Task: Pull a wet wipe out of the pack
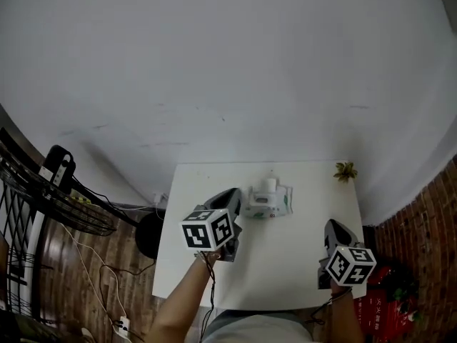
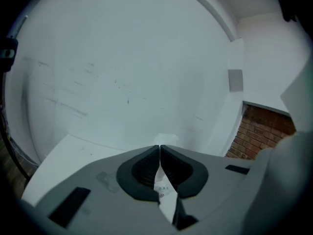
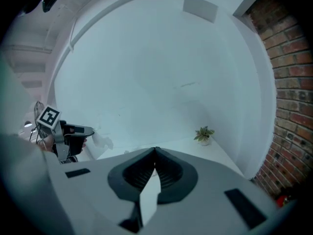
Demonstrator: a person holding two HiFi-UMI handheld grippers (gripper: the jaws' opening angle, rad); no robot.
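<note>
The wet wipe pack point(image 1: 265, 205) lies at the back middle of the white table point(image 1: 278, 263), with a white wipe point(image 1: 269, 185) standing up out of its top. My left gripper point(image 1: 234, 194) hovers just left of the pack, jaws shut with nothing seen between them. In the left gripper view the jaws point(image 2: 160, 147) meet at the tips, the wipe point(image 2: 167, 138) shows just beyond them, and the pack point(image 2: 164, 190) shows through the gap below. My right gripper point(image 1: 332, 224) rests near the table's right front, shut and empty point(image 3: 155, 151). It sees the left gripper point(image 3: 73, 131) beside the wipe point(image 3: 101, 141).
A small potted plant point(image 1: 345, 171) stands at the table's back right corner. A wire rack point(image 1: 43, 199) and cables point(image 1: 100, 263) are on the floor to the left. A brick wall point(image 1: 428, 213) and a red item point(image 1: 385, 284) lie to the right.
</note>
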